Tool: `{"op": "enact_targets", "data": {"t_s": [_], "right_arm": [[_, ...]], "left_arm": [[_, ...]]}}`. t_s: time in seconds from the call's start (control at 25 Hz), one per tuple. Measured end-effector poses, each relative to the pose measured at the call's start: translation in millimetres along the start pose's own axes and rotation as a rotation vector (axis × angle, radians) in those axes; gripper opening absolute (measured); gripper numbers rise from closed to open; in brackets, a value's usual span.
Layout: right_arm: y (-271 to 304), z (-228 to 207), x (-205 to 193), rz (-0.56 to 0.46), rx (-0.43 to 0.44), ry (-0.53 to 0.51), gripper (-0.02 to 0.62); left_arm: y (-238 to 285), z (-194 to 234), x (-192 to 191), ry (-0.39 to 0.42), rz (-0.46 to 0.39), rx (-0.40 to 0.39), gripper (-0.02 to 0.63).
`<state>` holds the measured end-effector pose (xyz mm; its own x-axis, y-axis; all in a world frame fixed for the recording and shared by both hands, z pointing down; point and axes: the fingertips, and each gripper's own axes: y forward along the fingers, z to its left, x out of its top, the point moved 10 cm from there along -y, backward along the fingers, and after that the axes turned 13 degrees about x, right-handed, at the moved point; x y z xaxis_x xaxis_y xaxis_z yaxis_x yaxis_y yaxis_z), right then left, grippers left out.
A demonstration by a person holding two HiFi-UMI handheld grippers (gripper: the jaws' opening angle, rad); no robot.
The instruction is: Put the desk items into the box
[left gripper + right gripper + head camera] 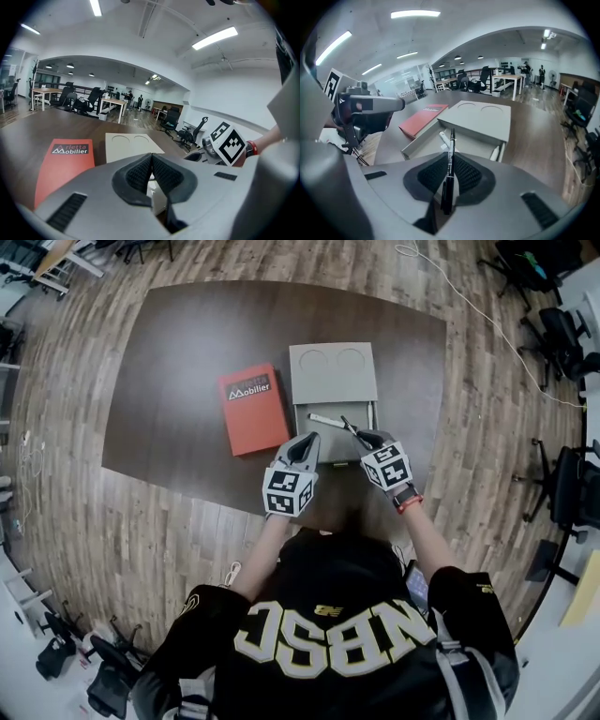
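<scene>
A grey box [333, 371] lies on the dark table, its lid with two round dents slid back and its near part open. A white marker [326, 419] lies inside the open part. My right gripper [361, 435] is shut on a thin black pen [450, 159], whose tip points out over the open box [440, 150] in the right gripper view. My left gripper [305, 444] hovers at the box's near left corner. Its pads [140, 176] meet with nothing between them.
A red book [253, 407] lies flat on the table just left of the box. A second small white item [496, 152] rests against the box's right inner wall. The table edge [187, 488] runs close in front of me, and office chairs stand around the room.
</scene>
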<state>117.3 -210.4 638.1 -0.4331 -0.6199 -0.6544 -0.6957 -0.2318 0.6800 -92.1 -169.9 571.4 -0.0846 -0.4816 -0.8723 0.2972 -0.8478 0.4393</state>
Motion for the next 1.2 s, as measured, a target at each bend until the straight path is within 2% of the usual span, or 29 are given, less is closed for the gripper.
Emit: {"op": "enact_targets", "data": {"t_s": [0.44, 0.6, 0.76, 1.08, 1.2], "right_arm": [[57, 17, 12, 0.132, 0.133, -0.219, 0.049], [69, 21, 10, 0.2, 0.146, -0.283, 0.049], [80, 19, 7, 0.26, 0.117, -0.345, 0.049], [93, 13, 1, 0.271, 0.083, -0.337, 0.051], [91, 12, 3, 0.244, 0.078, -0.303, 0.109]], "left_arm": [[-19, 28, -16, -0.053, 0.021, 0.099, 0.015], [-24, 36, -21, -0.067, 0.032, 0.124, 0.017], [-26, 41, -26, -0.072, 0.045, 0.132, 0.017], [-27, 40, -29, -0.069, 0.051, 0.122, 0.017], [-25, 40, -25, -0.062, 0.041, 0.107, 0.017]]}}
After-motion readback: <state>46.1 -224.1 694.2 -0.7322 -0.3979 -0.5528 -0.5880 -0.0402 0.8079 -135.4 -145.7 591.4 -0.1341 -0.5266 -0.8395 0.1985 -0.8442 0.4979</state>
